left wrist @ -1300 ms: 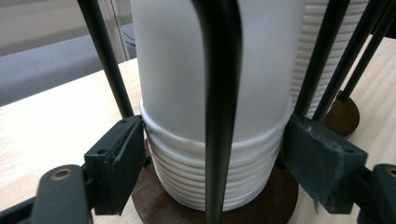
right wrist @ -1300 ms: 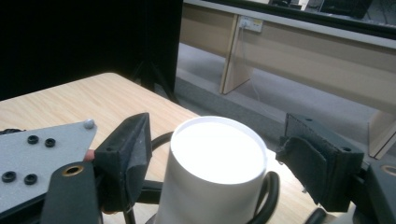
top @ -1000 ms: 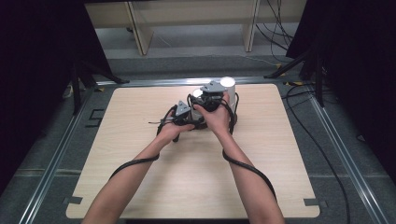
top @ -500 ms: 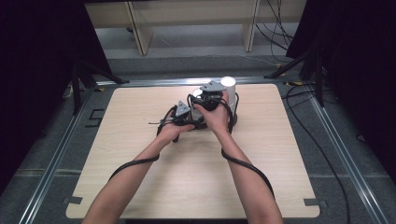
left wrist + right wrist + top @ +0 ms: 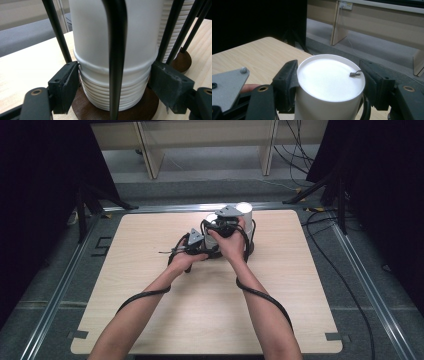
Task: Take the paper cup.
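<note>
Matt white ribbed plastic cup, light wood-grain table

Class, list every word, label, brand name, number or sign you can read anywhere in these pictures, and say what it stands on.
None: no readable text in any view.
The white cup stack in its black wire holder on the brown base is plain.
The stack's top is blank, but for a small dark fleck near its rim.
The left gripper, right gripper and table bear no markings.
</note>
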Motion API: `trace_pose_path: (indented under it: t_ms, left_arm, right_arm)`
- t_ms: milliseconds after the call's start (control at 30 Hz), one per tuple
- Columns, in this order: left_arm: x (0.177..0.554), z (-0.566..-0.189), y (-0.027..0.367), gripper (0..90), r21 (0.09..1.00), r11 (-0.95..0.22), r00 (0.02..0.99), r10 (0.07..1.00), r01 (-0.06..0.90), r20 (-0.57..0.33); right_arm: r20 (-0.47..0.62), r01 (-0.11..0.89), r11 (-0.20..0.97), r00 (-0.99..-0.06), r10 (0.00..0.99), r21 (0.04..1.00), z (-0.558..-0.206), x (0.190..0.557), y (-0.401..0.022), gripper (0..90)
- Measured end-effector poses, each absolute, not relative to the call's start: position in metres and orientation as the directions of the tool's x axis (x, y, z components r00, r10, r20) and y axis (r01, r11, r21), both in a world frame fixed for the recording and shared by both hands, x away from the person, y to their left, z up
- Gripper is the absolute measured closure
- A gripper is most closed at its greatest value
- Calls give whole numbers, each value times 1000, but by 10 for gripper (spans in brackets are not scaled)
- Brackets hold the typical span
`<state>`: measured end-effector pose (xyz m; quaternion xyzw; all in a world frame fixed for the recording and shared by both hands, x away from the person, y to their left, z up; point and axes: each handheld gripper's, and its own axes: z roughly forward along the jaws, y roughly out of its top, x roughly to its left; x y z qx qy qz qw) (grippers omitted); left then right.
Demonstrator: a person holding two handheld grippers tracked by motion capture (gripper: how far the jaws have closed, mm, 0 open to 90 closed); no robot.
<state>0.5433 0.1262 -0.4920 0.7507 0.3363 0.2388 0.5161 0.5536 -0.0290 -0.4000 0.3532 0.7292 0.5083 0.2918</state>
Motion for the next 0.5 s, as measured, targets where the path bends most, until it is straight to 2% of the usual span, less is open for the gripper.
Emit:
trace_pose_path:
  t_ms: [233,500]
  left_arm:
    - [543,-492,127,240,932,-254,661,750,258,21]
    - [543,-492,127,241,933,-254,661,750,253,25]
  right_arm:
    - [-61,228,235,-582,811,945,-397,553,-29,351]
    - [-69,179,210,-581,811,961,-382,549,-30,352]
